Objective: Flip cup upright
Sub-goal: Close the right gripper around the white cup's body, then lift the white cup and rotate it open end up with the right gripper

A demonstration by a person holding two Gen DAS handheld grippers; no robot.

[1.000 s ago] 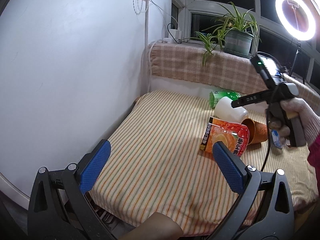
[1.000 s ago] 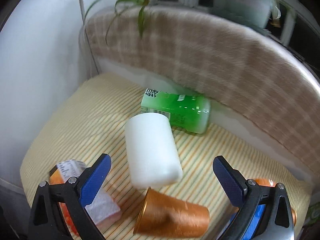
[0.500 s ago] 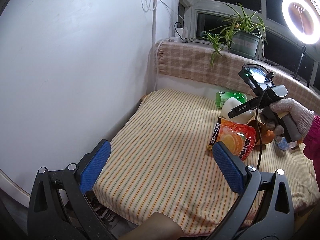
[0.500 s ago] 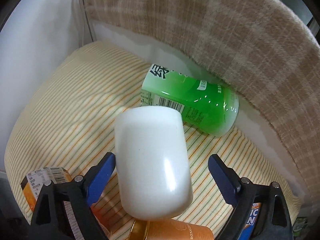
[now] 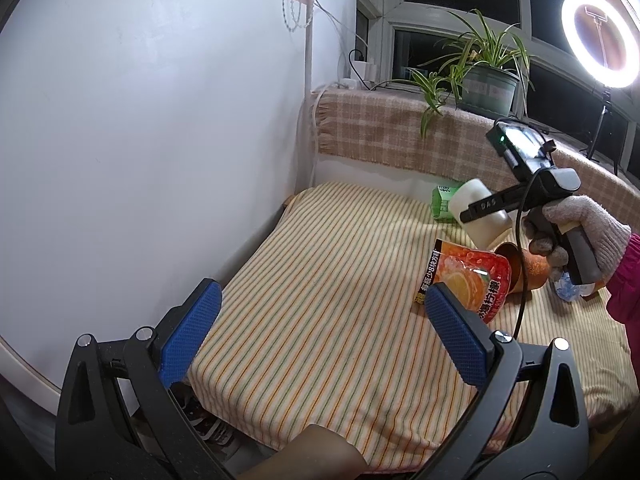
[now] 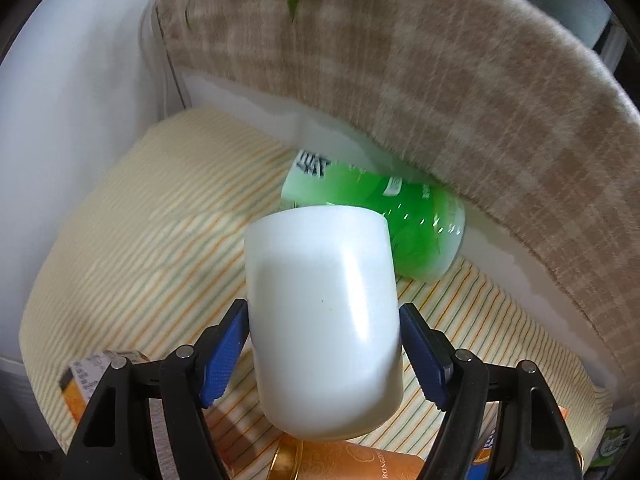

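A white cup lies tilted between the blue pads of my right gripper, which is shut on its sides and holds it off the striped mat. In the left wrist view the same cup hangs in the right gripper above the mat, base pointing up and to the left. My left gripper is open and empty, low over the mat's near left part.
A green bottle lies behind the cup against the checked cushion. A copper cup lies on its side under it. An orange pouch lies in front. A white wall stands left; a plant and ring light stand behind.
My right gripper moved forward around the white cup, closed on it and lifted it off the mat. My left gripper stayed open and shifted only slightly.
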